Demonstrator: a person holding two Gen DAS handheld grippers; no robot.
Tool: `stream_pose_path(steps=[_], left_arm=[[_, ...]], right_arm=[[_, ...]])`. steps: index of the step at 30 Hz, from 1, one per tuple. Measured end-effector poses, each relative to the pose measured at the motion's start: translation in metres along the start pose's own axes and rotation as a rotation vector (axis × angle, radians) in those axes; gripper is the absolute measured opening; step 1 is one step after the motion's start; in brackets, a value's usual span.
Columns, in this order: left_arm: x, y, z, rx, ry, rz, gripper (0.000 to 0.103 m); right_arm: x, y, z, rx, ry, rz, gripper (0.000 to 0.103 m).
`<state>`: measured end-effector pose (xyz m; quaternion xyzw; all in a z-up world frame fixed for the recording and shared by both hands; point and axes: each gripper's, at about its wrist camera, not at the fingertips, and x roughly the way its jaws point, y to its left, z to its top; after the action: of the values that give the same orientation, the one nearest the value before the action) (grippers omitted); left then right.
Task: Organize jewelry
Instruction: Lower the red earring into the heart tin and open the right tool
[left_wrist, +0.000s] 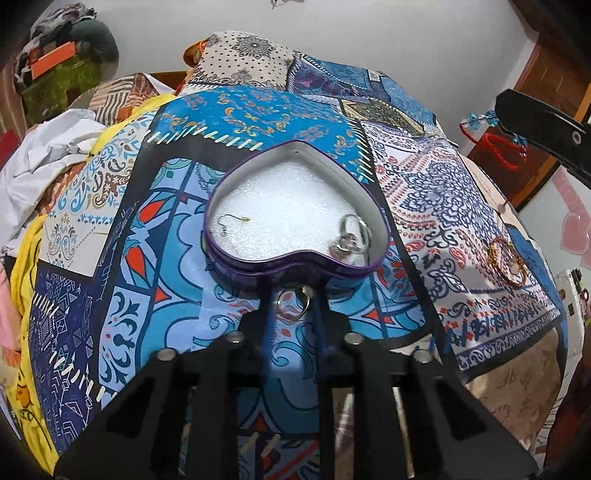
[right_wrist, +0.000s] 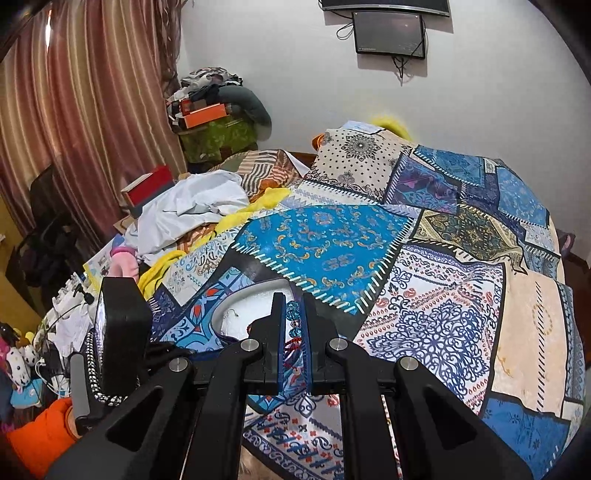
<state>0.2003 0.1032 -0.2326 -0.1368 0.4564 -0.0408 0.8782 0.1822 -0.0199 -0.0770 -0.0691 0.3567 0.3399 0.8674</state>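
A purple heart-shaped tin (left_wrist: 236, 264) with white foam lining sits on the patchwork bedspread (left_wrist: 280, 110). Inside lie an earring hook (left_wrist: 232, 224) at the left and silver rings (left_wrist: 351, 236) at the right. My left gripper (left_wrist: 293, 299) is shut on thin hoop rings (left_wrist: 291, 300) just in front of the tin's near rim. My right gripper (right_wrist: 294, 317) is shut on a red bead bracelet with blue crystals (right_wrist: 293, 332), held above the tin's edge (right_wrist: 236, 299); it also shows at the right of the left wrist view (left_wrist: 495, 142). A gold and red bangle (left_wrist: 508, 264) lies on the bedspread at the right.
Crumpled white and yellow clothes (right_wrist: 192, 206) pile at the bed's left side. A stack of boxes and bags (right_wrist: 214, 122) stands against the wall by the curtain (right_wrist: 85, 110). A screen (right_wrist: 389, 35) hangs on the wall. Plush toys (right_wrist: 18, 362) sit at the far left.
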Motion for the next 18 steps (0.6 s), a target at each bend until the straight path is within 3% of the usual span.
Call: stream_pose_path(steps=[3, 5, 8, 18], left_arm=[[-0.003, 0.002, -0.001, 0.003, -0.006, -0.011, 0.014], [-0.008, 0.002, -0.003, 0.003, -0.010, -0.026, 0.004], [-0.018, 0.001, -0.005, 0.007, -0.025, -0.015, 0.001], [-0.056, 0.012, 0.001, 0.005, -0.116, 0.001, 0.000]], right_arm=[[0.003, 0.003, 0.002, -0.010, 0.004, 0.002, 0.007], [0.005, 0.006, 0.004, -0.017, 0.006, 0.004, 0.007], [0.010, 0.009, 0.009, -0.027, 0.008, 0.010, 0.007], [0.032, 0.024, 0.024, -0.066, 0.019, 0.027, 0.007]])
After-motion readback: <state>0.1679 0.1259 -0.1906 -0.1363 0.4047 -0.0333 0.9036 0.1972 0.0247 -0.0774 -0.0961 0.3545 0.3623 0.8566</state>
